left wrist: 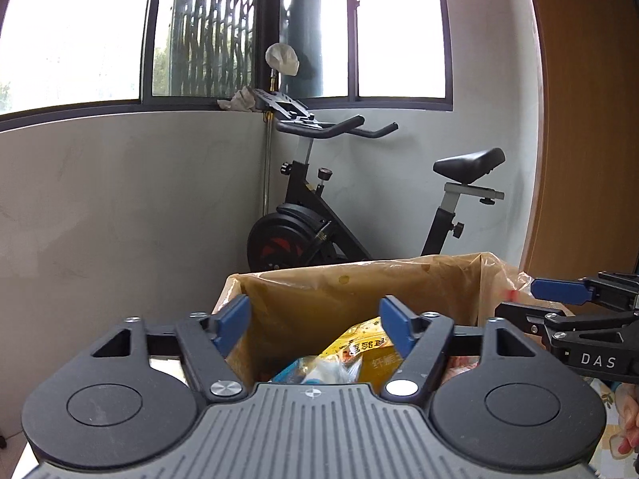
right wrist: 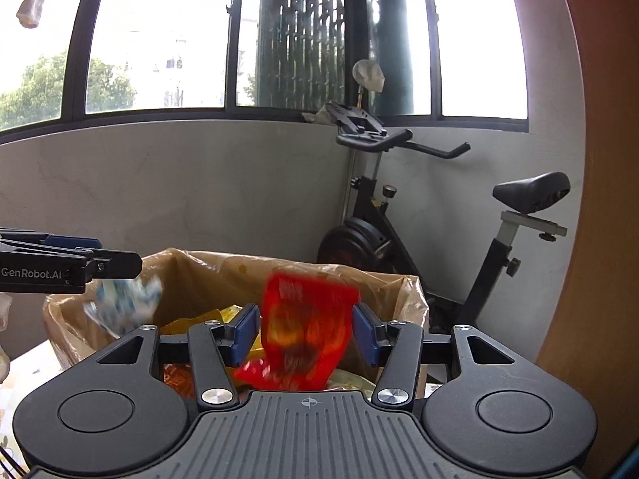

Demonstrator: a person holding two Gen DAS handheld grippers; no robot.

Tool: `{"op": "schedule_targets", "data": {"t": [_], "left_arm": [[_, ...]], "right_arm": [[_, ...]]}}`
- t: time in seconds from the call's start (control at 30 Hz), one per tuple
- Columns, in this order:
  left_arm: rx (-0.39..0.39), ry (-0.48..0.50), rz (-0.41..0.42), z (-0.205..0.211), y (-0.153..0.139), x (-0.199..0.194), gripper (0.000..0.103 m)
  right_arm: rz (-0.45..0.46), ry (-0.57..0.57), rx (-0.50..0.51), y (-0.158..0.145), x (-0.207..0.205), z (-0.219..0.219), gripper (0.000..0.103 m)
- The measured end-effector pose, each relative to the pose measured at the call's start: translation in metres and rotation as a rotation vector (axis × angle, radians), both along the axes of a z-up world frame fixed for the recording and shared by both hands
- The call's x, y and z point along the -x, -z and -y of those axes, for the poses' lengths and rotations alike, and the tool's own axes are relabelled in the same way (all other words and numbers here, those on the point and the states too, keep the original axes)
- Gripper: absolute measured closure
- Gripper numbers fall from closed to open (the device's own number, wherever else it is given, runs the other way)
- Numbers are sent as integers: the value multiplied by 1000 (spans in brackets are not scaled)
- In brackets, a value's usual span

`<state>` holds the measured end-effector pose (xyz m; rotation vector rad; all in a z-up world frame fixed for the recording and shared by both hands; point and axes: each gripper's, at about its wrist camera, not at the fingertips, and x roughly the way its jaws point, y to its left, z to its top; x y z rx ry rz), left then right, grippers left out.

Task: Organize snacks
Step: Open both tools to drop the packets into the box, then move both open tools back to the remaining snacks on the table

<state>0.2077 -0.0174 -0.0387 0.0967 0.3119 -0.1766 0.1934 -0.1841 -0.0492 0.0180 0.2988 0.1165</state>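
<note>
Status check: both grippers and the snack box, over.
Left gripper open, empty. Right gripper open, red packet blurred between its jaws. Both over bag-lined box. Nothing blocking.

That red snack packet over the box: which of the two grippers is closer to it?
Right. The red snack packet sits blurred between the right gripper fingers, which stand apart from it. The left gripper is off to its left, over the lined cardboard box.

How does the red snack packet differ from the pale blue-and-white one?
The red snack packet looks larger and sits between the right gripper's blue fingers; the pale blue-and-white crinkly packet looks smaller and sits just below the left gripper. Both are motion-blurred over the plastic-lined cardboard box; neither looks clamped.
</note>
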Motion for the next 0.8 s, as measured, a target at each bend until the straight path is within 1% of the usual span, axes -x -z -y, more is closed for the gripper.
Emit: {"op": "schedule_targets", "data": {"t": [0.03,0.1,0.23,0.37,0.47,0.57,0.67,0.8], "left_arm": [[-6,3,14,-1,0,3,17],[-11,5,22,-5,1,8,16],[8,11,-21,-18,-2,14,16],[18,-1,-52,-35,1,33,15],[7,-24,-42,-48,7,50,15],[13,-40,-47,-61,19,64,15],[28,-69,-79,-75,36,73,16],[44,-101,-142,-86,62,78,16]], "right_arm": [[3,-3,-8,2,2,1,43],[37,-6,-25,2,12,6,43],[64,-33,-35,2,36,12,42],[89,-39,-40,5,62,19,42],[110,-15,-52,13,80,27,42],[122,23,-78,25,93,37,42],[98,68,-91,43,100,45,42],[45,110,-116,72,106,49,42]]}}
